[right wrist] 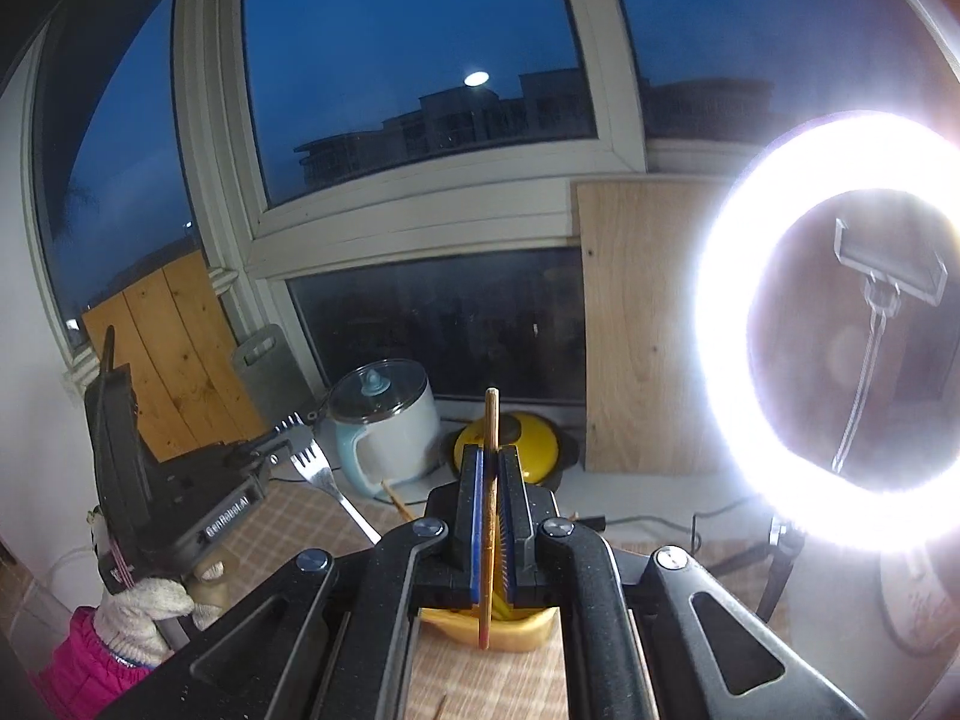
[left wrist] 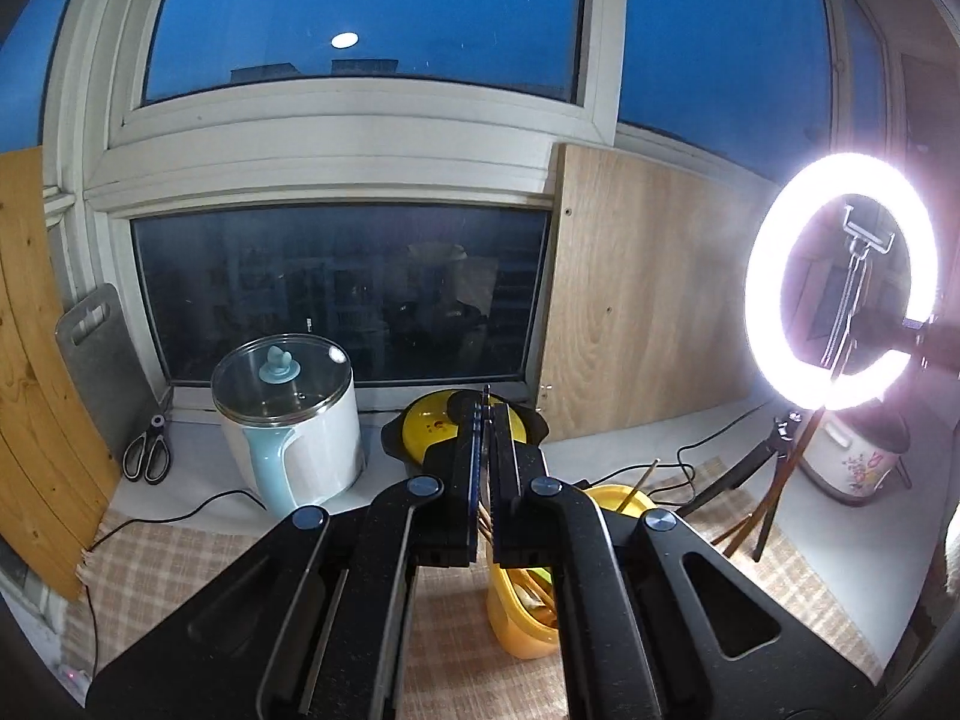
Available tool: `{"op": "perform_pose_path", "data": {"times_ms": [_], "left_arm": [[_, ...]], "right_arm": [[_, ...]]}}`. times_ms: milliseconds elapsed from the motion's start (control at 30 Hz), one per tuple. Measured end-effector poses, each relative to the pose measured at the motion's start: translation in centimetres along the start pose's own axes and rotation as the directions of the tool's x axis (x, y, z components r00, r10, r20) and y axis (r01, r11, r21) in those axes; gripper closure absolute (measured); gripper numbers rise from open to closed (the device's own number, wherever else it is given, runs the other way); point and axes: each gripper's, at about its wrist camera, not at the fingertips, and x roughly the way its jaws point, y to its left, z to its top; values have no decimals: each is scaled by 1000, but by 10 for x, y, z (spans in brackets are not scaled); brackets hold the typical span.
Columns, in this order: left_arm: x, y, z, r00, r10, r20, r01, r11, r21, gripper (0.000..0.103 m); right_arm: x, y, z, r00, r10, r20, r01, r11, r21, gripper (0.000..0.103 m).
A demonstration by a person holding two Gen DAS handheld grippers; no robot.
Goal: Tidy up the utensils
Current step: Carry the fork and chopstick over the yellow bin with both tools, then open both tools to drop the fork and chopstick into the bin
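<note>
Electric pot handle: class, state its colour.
Pale blue handle on the white electric pot, clearest in the left wrist view.

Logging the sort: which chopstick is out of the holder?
The chopstick clamped upright in the right gripper. The other chopsticks stand inside the orange holder.

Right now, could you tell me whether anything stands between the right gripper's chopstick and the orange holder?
Nothing visible does. The chopstick, clamped upright in the right gripper, hangs directly over the orange holder; the left gripper and its fork are off to the side.
</note>
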Motion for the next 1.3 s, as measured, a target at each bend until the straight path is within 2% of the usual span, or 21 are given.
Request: {"op": "perform_pose_path", "data": {"times_ms": [267,600,1067,1300], "left_arm": [[22,-10,-13,999,11,-30,-10,999,32,103],[43,-14,-27,998,-1,-67,1,1000,10,103],[74,-26,-50,990,-10,-140,12,1000,9,103],[84,-34,-61,985,-11,-172,14,1000,18,103]], "right_arm": [[35,7,9,999,-50,-4,50,997,-55,101],[88,1,-17,992,-91,-82,85,993,-78,101],[130,-18,-48,977,-100,-191,91,994,-56,101],[141,-26,-58,972,-76,-224,73,997,-24,101]]}}
